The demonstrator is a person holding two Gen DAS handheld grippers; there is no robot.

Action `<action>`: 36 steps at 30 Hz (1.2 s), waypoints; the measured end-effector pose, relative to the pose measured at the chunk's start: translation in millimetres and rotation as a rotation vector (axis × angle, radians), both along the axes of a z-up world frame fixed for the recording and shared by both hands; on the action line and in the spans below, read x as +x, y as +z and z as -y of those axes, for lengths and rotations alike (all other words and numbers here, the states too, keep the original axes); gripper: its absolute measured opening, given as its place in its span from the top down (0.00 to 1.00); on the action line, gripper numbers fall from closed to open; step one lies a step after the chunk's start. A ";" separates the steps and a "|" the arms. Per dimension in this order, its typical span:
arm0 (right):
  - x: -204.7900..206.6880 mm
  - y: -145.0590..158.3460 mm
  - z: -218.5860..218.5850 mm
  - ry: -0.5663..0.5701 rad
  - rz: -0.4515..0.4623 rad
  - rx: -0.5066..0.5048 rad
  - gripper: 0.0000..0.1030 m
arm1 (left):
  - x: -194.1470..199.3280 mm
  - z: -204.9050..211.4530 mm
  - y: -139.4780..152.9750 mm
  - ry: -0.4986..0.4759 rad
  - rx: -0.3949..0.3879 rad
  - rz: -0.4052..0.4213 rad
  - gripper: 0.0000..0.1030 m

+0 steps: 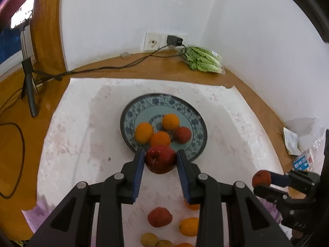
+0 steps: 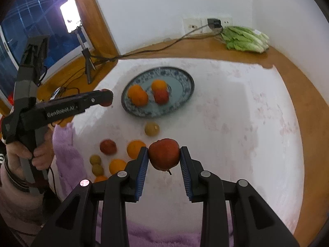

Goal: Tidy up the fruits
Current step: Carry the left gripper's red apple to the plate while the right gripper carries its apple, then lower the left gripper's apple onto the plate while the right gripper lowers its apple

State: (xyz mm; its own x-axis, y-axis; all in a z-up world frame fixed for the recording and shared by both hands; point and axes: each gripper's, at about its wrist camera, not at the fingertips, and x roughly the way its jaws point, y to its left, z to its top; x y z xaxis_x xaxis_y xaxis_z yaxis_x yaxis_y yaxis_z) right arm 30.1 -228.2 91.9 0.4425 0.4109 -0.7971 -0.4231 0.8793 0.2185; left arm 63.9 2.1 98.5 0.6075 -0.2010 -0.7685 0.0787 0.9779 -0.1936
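My left gripper (image 1: 160, 160) is shut on a dark red apple (image 1: 160, 159), held above the near rim of the blue-patterned plate (image 1: 193, 113). On the plate lie three oranges (image 1: 144, 132) and a red fruit (image 1: 182, 134). My right gripper (image 2: 164, 157) is shut on a paler red apple (image 2: 164, 154) above the white cloth (image 2: 236, 123). Loose on the cloth lie a red apple (image 2: 108, 146), oranges (image 2: 134, 148) and small yellow-brown fruits (image 2: 152, 129). In the right wrist view the left gripper (image 2: 105, 98) shows at the left, a hand (image 2: 22, 154) on its handle.
A bag of lettuce (image 1: 203, 58) lies in the far corner of the wooden surface. A cable (image 1: 115, 66) runs from the wall socket (image 1: 174, 40) to a lamp on a tripod (image 1: 28, 78) at the left. A small milk carton (image 1: 302, 161) and papers sit at the right.
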 end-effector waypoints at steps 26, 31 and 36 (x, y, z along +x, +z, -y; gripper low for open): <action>119.0 -42.6 -46.5 -0.097 0.028 0.059 0.69 | 90.5 7.5 -40.4 0.060 0.024 -0.051 0.68; 129.3 -54.6 -47.5 -0.109 0.035 0.045 0.69 | 95.0 9.4 -48.1 0.059 0.018 -0.052 0.68; 133.0 -61.5 -50.2 -0.110 0.047 0.033 0.69 | 100.4 12.3 -55.9 0.056 0.022 -0.066 0.68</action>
